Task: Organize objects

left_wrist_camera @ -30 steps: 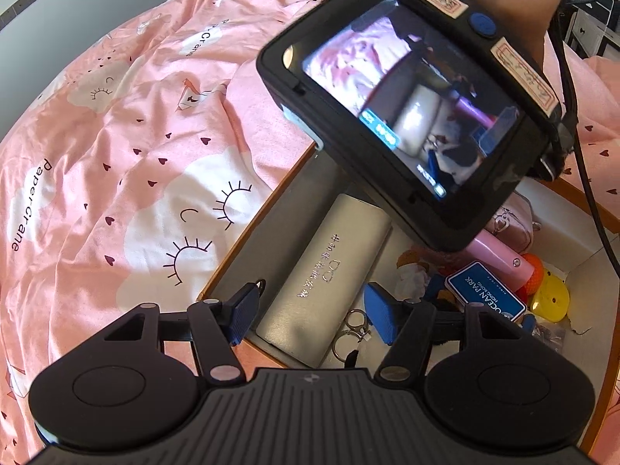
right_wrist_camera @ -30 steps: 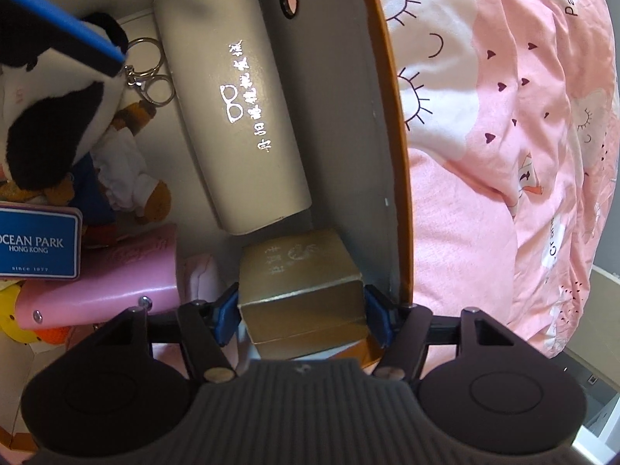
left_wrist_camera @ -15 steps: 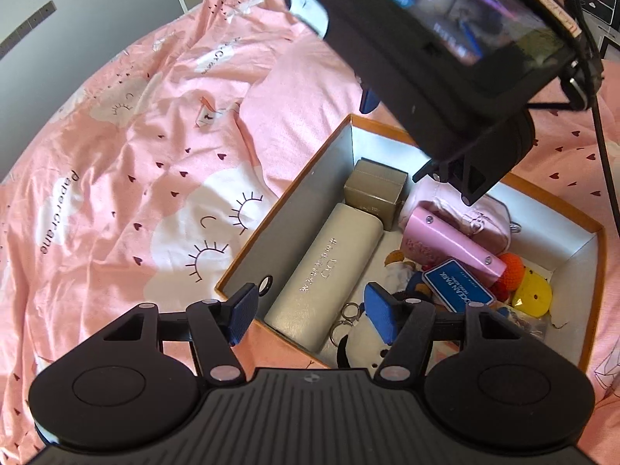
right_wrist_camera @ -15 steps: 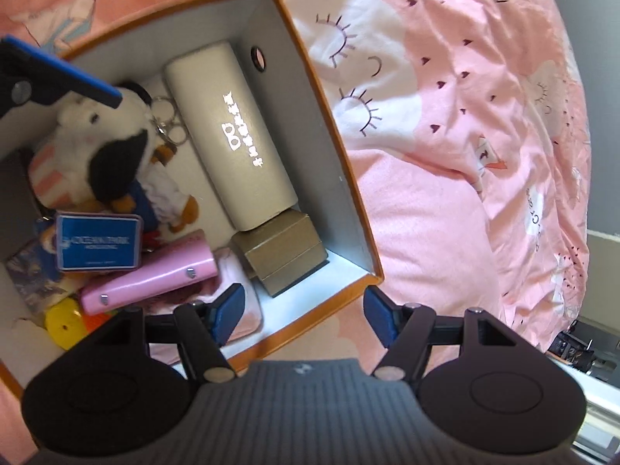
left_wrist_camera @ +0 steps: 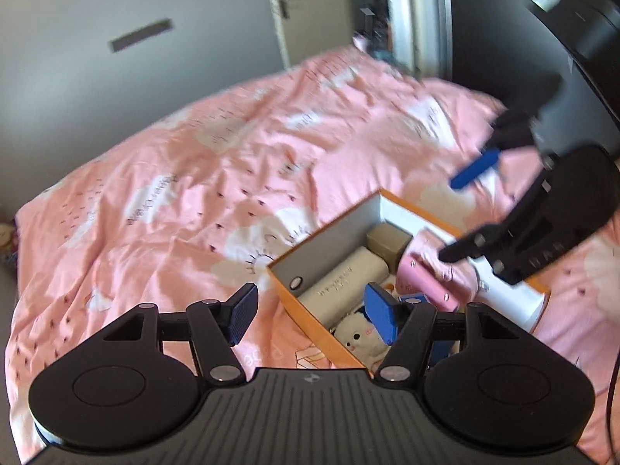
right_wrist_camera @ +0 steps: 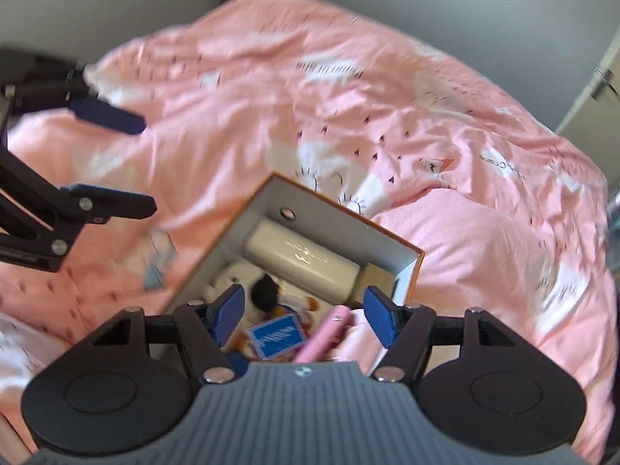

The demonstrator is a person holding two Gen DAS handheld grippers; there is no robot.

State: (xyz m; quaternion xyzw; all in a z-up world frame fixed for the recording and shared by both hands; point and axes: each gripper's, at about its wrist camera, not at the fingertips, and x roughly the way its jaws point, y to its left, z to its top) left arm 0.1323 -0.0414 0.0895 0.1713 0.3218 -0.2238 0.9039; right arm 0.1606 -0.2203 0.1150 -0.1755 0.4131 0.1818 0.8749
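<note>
An open orange-edged box (left_wrist_camera: pixel 294 296) rests on a bed with a pink quilt (left_wrist_camera: pixel 193 178). Inside lie a cream case (left_wrist_camera: pixel 345 285), a tan box (left_wrist_camera: pixel 387 238) at its far end, a pink case (left_wrist_camera: pixel 426 283), a blue card (right_wrist_camera: pixel 277 335) and a plush toy (left_wrist_camera: pixel 354 337). The left hand-held gripper (left_wrist_camera: pixel 310 316) and right hand-held gripper (right_wrist_camera: pixel 304 312) hang above the box, jaws spread, holding nothing.

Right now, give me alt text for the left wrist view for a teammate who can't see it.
The open, empty left gripper hangs above an orange-edged box on a pink duvet. The box holds a cream case, a small gold box, a pink case and a plush toy. The right gripper, also empty, hangs over its far side.
</note>
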